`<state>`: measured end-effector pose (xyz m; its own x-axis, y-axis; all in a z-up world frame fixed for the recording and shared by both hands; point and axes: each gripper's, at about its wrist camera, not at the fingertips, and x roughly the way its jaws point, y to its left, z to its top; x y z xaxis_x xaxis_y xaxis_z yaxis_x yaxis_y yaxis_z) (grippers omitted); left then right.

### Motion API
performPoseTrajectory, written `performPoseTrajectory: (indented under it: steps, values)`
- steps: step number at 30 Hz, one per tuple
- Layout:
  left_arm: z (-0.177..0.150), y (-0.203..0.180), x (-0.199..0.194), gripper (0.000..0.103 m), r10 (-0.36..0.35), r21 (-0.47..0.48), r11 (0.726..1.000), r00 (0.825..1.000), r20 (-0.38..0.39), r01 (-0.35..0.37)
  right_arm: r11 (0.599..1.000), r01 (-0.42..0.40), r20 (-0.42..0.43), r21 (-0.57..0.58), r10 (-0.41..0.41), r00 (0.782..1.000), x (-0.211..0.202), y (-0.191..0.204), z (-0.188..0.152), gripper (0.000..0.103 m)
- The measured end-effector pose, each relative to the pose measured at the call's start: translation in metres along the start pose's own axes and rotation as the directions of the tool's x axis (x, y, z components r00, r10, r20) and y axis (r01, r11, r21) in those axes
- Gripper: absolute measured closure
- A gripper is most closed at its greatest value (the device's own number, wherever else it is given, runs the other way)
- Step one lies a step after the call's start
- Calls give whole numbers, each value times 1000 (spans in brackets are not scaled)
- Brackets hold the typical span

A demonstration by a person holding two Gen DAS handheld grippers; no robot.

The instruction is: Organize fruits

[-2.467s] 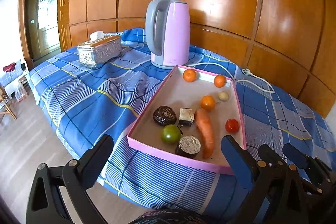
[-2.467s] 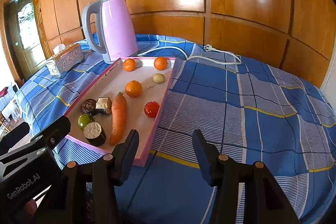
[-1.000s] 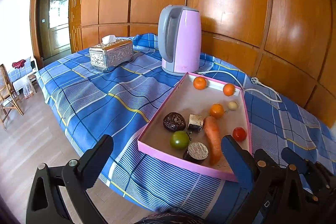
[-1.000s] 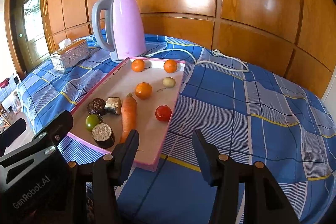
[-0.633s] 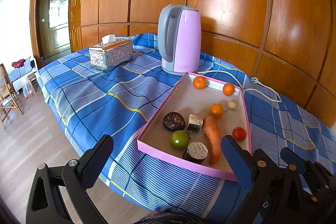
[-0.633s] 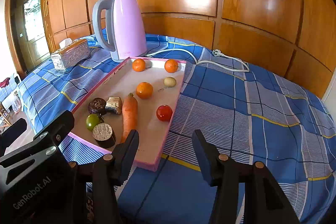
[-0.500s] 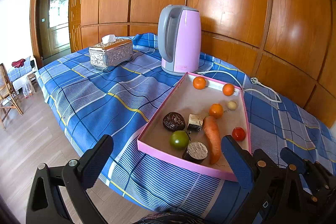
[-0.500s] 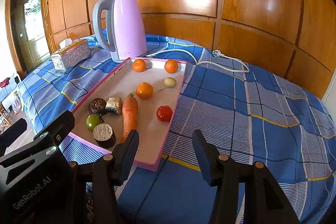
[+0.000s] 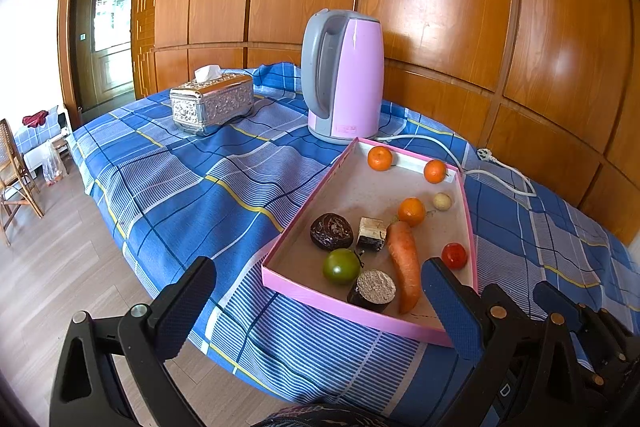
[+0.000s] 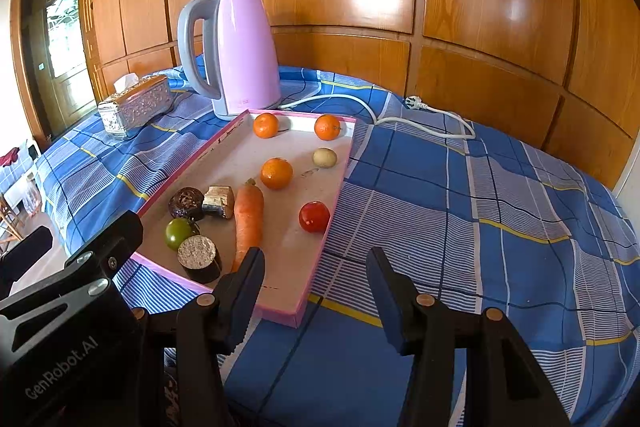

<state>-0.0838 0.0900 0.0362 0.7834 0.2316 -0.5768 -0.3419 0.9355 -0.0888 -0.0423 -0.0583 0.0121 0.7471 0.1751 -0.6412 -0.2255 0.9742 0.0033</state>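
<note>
Fruits and other foods sit loose in a pink tray (image 10: 316,279) on a table with a blue checked cloth (image 10: 480,227), spread apart so open tongs can reach each: three oranges (image 10: 276,173), one carrot (image 10: 249,223), one red tomato (image 10: 314,216), one green fruit (image 10: 180,231), one pale ball (image 10: 324,157), three dark pieces. Left tongs (image 9: 320,307) gape wide, right tongs (image 10: 316,291) gape less, both empty, hovering at the tray's near edge.

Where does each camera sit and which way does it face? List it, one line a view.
Left wrist: on the left gripper, off the table's near edge, facing the pink tray and kettle; both open fingers show.
Right wrist: on the right gripper, facing tray and bare cloth; open fingers and the left gripper's body show.
Shared: tray, kettle, carrot, tissue box.
</note>
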Motion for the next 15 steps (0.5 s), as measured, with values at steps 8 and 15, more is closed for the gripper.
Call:
performPoseTrajectory:
  steps: [8, 15]
  values:
    - [0, -3, -1, 0, 7, 8, 1000, 1000, -1, -7, 1000, 0, -1, -1, 0, 1000, 0, 1, 0, 49]
    - [-1, -4, -2, 5, -2, 22, 1000, 1000, 8, 1, 1000, -9, -5, 5, 9, 1000, 2, -4, -3, 49]
